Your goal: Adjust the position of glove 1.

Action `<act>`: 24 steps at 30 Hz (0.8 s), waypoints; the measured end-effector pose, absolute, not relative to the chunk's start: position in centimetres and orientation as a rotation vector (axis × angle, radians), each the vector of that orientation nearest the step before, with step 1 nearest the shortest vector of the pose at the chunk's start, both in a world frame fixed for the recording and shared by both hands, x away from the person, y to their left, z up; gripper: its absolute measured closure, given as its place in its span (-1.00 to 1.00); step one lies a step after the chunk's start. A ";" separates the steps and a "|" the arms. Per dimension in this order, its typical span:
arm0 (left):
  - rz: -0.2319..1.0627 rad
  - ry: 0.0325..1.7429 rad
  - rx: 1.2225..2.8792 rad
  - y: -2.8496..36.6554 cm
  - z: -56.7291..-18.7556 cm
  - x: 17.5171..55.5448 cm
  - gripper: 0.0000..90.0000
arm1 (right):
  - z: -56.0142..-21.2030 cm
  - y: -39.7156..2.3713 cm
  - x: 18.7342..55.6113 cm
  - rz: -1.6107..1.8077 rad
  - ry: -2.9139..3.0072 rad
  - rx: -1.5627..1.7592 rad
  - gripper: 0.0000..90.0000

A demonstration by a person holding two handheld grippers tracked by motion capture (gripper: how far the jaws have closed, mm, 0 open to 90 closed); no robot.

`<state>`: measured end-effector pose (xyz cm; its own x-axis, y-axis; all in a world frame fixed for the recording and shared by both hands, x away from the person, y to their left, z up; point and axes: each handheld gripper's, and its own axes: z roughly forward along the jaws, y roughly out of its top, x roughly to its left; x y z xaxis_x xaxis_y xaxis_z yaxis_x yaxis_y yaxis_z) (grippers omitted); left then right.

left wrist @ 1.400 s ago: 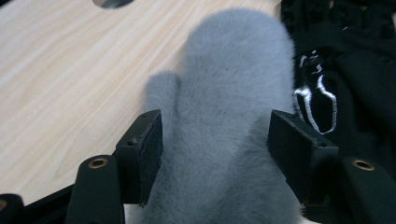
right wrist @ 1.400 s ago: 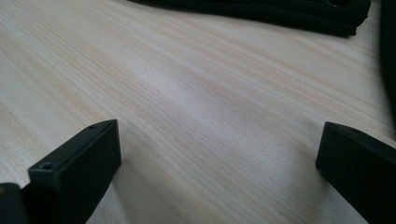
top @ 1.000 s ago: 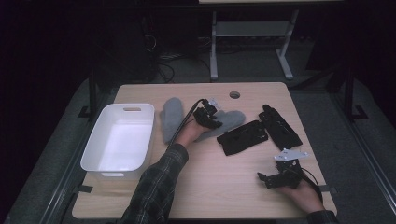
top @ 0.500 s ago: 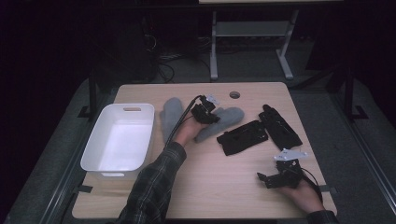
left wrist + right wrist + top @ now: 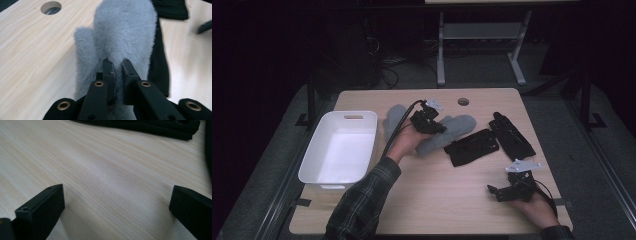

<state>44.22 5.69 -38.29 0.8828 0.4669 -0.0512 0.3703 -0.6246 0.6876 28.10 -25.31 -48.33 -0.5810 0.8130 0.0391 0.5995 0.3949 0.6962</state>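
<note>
On your worktop (image 5: 437, 200), beside the white bin (image 5: 339, 150), the grey mitten (image 5: 452, 131) lies against a black glove (image 5: 472, 146), your left gripper (image 5: 117, 65) having just closed its fingers on the mitten's cuff, while your right gripper (image 5: 493, 190) rests wide open, holding nothing.

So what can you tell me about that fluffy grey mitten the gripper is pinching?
The grey mitten looks soft and fuzzy, like fleece, with a rounded body and a short thumb sticking out at one side. The left gripper is shut on its cuff end, fabric bunched between the black jaws. It stretches away over the wooden table, its far edge overlapping a black glove. A second grey mitten lies near the white bin.
</note>
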 end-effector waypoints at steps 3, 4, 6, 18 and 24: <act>0.162 0.591 2.300 6.0 -37.9 43.0 0.86 | -48.3 -25.3 28.1 0.980 2.350 1.232 -1.00; 0.157 0.578 2.307 6.1 -37.8 42.6 0.85 | -48.3 -25.3 28.1 0.979 2.351 1.232 -1.00; 0.153 0.572 2.299 6.3 -37.8 41.8 0.86 | -48.3 -25.3 28.1 0.980 2.350 1.232 -1.00; 0.111 0.525 2.292 6.7 -38.5 36.9 0.86 | -48.3 -25.3 28.1 0.980 2.350 1.231 -1.00; 0.086 0.530 2.303 6.7 -39.4 34.5 0.85 | -48.3 -25.3 28.1 0.980 2.349 1.230 -1.00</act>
